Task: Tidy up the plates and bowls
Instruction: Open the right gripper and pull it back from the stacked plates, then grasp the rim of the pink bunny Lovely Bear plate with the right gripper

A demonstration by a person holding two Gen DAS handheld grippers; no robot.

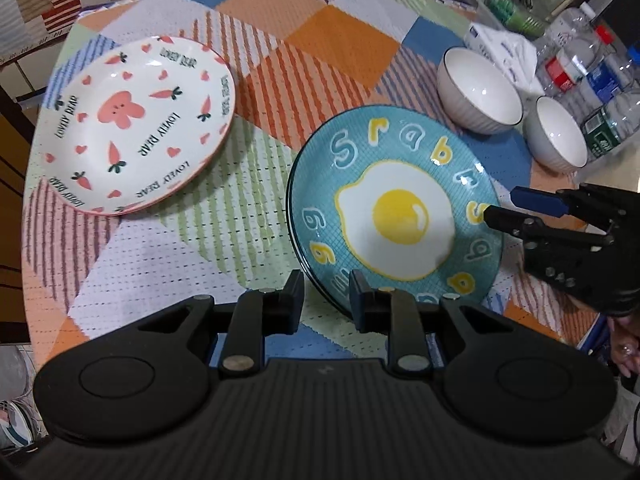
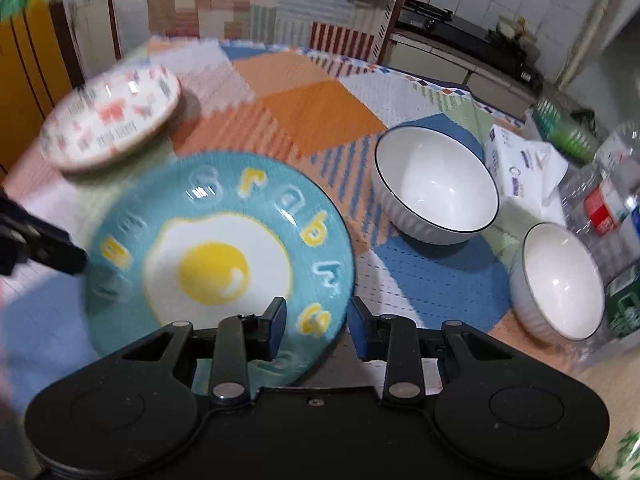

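At the far left of the counter (image 1: 168,280), on a woven patchwork cloth (image 1: 320,32) of orange, blue and striped squares, you have a shallow round white plate (image 1: 136,124), glossy and printed with carrots, hearts and a pink bear. A pink rim shows under its near edge, as of a second plate beneath.

To its right, near you, lies the blue plate (image 1: 400,160): round, glazed, fine-gridded, with a fried egg in the middle and raised letters around the border. Its left edge shows doubled dark rim lines.

Your left claw (image 1: 326,280) stands narrowly parted astride that plate's near-left rim. The right pad lies over the plate, but a sliver of cloth shows beside the left pad, so I cannot tell whether it grips.

Your right claw (image 2: 318,312) stands apart at the plate's right rim, which runs between its blue pads with neither pressing on it.

Further right sit two deep white bowls, one farther (image 2: 436,184) and one nearer (image 2: 560,280), ribbed outside, smooth inside, with thin dark rims, close together but apart.

Beyond them at the right edge are a soft tissue pack (image 2: 520,164) and clear plastic bottles (image 1: 576,64).
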